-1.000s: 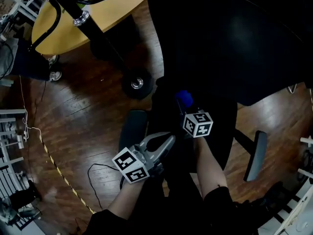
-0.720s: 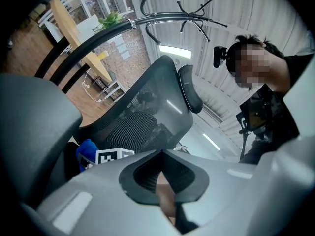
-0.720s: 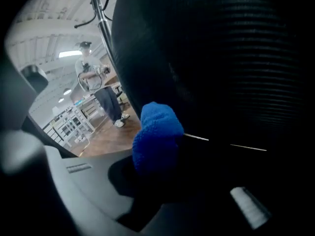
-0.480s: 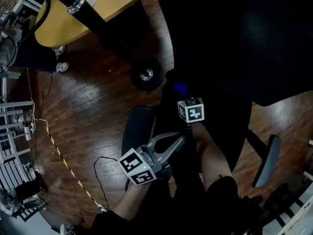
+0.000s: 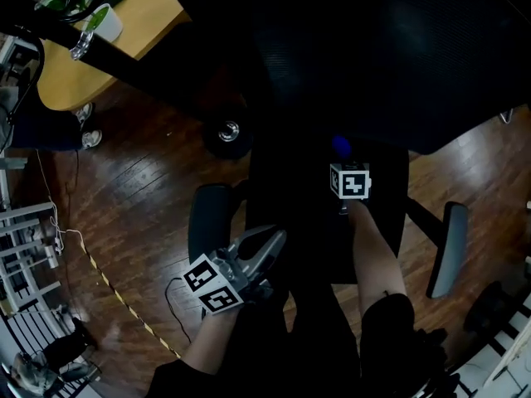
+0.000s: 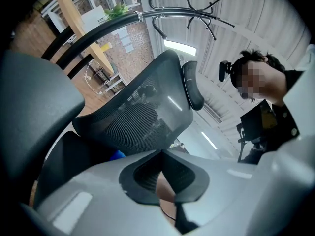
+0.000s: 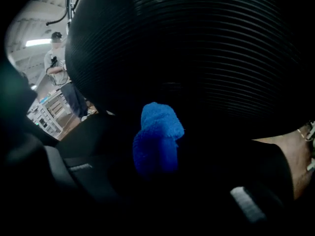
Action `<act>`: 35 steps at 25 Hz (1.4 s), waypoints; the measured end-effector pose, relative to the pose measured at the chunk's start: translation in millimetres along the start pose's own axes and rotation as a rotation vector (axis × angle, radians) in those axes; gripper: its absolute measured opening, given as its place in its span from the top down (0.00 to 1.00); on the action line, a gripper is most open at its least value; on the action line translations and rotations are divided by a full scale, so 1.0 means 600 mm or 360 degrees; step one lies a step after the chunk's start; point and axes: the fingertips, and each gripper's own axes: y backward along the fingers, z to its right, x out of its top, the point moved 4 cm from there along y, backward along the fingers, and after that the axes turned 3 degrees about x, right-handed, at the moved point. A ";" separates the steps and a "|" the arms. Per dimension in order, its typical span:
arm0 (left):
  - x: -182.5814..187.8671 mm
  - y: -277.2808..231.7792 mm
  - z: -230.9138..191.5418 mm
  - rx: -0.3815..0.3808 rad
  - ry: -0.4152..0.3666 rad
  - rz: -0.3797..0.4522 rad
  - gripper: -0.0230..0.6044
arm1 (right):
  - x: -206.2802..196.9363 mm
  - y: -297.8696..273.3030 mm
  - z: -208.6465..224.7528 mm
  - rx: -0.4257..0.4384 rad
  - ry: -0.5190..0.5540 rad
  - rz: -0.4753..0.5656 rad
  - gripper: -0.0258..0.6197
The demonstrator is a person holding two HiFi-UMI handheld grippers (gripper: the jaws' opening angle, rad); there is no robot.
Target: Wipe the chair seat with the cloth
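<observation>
Far left: wooden table (image 5: 60, 83) is sitting well apart from the work. The chair's left armrest (image 5: 206, 215) is lying just beside the left gripper (image 5: 276, 238). That gripper is hovering at the seat's near-left edge, its fingers (image 6: 98, 193) resting together with nothing between them.

Centre: the chair seat (image 5: 290, 185) is showing black under the big backrest (image 5: 398, 48).

Right of centre: the right gripper (image 5: 342, 157) is reaching to the rear of the seat, close under the backrest, with its fingers pinching a blue cloth (image 5: 340, 145). That gripper's own view is very dark, so the cloth looks to be touching the seat, but I am not certain.

Judgement: a wiping stroke is in hand at the back of the seat. The next move is calling for dragging the cloth across toward the front and sides, pressing down evenly and holding the pinch firm so the cloth is not slipping out
</observation>
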 end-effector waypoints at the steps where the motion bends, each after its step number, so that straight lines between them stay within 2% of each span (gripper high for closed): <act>1: -0.005 0.001 0.001 0.0000 0.0002 -0.0014 0.98 | -0.008 0.016 0.035 -0.0063 -0.0019 0.0000 0.91; 6: -0.021 0.008 0.007 -0.0005 0.0007 -0.0078 0.98 | -0.042 0.104 0.182 -0.0322 -0.0101 -0.0002 0.91; 10: -0.023 0.006 0.004 0.0026 0.0005 -0.0118 0.98 | -0.068 0.159 0.244 -0.0456 -0.0163 -0.0012 0.91; 13: -0.023 -0.001 0.004 0.0037 -0.0002 -0.0126 0.98 | -0.074 0.170 0.261 -0.0459 -0.0188 0.0029 0.91; 21: -0.018 0.001 0.023 0.0011 -0.0015 -0.0092 0.98 | -0.067 0.177 0.266 -0.0347 -0.0247 0.0110 0.91; 23: -0.010 0.007 0.029 0.0001 -0.0019 -0.0066 0.98 | -0.052 0.181 0.245 -0.0297 -0.0281 0.0117 0.91; 26: 0.006 0.020 0.040 -0.0004 -0.0032 -0.0017 0.98 | -0.025 0.158 0.164 -0.0124 -0.0179 0.0108 0.91; 31: 0.038 0.047 0.050 0.0014 -0.0100 0.0058 0.98 | -0.002 0.069 -0.052 0.0277 -0.0063 0.0058 0.91; 35: 0.056 0.065 0.050 0.0026 -0.0101 0.0121 0.98 | 0.017 0.021 -0.217 0.0509 0.0043 0.0042 0.91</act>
